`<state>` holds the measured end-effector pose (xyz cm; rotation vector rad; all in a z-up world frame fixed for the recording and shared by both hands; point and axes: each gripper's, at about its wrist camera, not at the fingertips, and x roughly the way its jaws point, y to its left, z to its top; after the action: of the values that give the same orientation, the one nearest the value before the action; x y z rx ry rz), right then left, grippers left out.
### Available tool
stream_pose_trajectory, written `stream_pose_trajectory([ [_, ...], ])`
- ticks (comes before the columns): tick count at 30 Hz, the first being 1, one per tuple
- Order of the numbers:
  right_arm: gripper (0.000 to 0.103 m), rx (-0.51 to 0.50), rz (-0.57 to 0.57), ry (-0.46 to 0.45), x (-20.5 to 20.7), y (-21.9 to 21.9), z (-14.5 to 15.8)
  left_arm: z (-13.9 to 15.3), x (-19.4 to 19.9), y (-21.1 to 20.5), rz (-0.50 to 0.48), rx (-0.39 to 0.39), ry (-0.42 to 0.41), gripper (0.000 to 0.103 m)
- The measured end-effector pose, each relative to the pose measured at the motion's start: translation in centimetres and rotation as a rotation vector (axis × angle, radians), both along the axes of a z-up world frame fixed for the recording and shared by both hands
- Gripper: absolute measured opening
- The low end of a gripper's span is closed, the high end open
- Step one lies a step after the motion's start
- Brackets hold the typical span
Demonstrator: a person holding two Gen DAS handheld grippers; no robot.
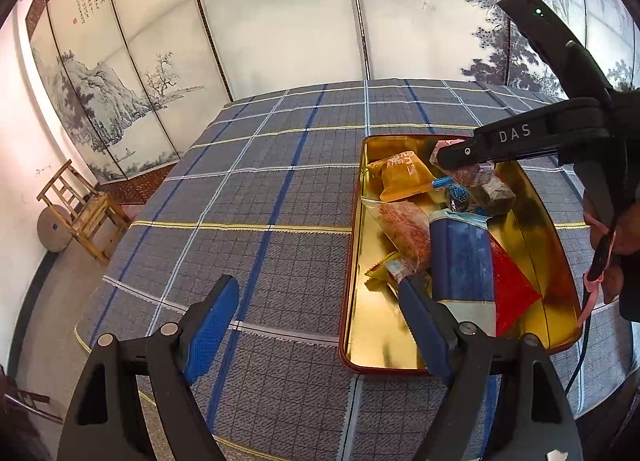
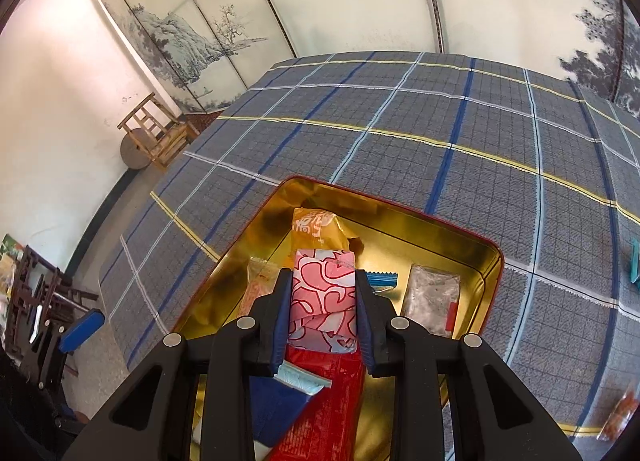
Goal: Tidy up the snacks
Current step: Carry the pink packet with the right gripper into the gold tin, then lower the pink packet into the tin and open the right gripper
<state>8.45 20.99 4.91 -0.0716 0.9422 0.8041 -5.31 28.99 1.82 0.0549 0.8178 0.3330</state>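
1. Right tongs (image 2: 323,301) are pinching a pink-and-white patterned snack packet (image 2: 324,293) across its narrow sides, pads flat on both long edges. It hangs over the gold tin (image 2: 460,237), above the pile already inside. In the left wrist view you only get a sliver of it under the black finger.

2. Left tongs (image 1: 320,325) are spread wide with nothing between them. One blue pad (image 1: 210,325) sits over the checked cloth on the table (image 1: 256,165), the other over the tin's near end.

3. Handling guess: the packet looks light and crinkly, a soft foil-type wrapper with something blocky inside. The wrapper is probably slick, so a mid-body squeeze like this one beats grabbing a sealed end, which would just fold.

4. Don't crush it. If it's a cake or biscuit, it'll likely break up under hard pressure.

5. Already in the tin: an orange packet (image 2: 318,227), a clear-wrapped greyish bar (image 2: 430,297), a red packet (image 2: 324,413) and a navy one (image 2: 276,401). All look like the same floppy, lightweight stuff and will slide on that shiny gold floor.

6. Free spot looks to be the tin's far right corner, so I'd drop it there rather than stack it.

7. A couple of snacks still sit on the cloth at the right edge, too small to identify.
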Motion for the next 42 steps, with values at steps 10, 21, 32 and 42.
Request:
stream_pose_trajectory([
  [10, 0.030, -0.028, 0.002, 0.016, 0.9, 1.8, -1.0, -0.7, -0.1, 1.2, 0.005, -0.010, 0.007, 0.079],
  [21, 0.030, -0.040, -0.004, 0.019, 1.4, 2.7, -1.3, -1.3, 0.0, 1.7, 0.005, -0.014, 0.015, 0.079],
  [32, 0.031, -0.054, -0.009, 0.024, 1.5, 3.3, -1.8, -1.9, 0.0, 2.7, 0.012, -0.020, 0.021, 0.079],
  [42, 0.031, -0.016, -0.010, -0.005, 0.9, 3.2, -0.8, -1.9, -0.1, 2.6, 0.015, -0.016, 0.026, 0.079],
])
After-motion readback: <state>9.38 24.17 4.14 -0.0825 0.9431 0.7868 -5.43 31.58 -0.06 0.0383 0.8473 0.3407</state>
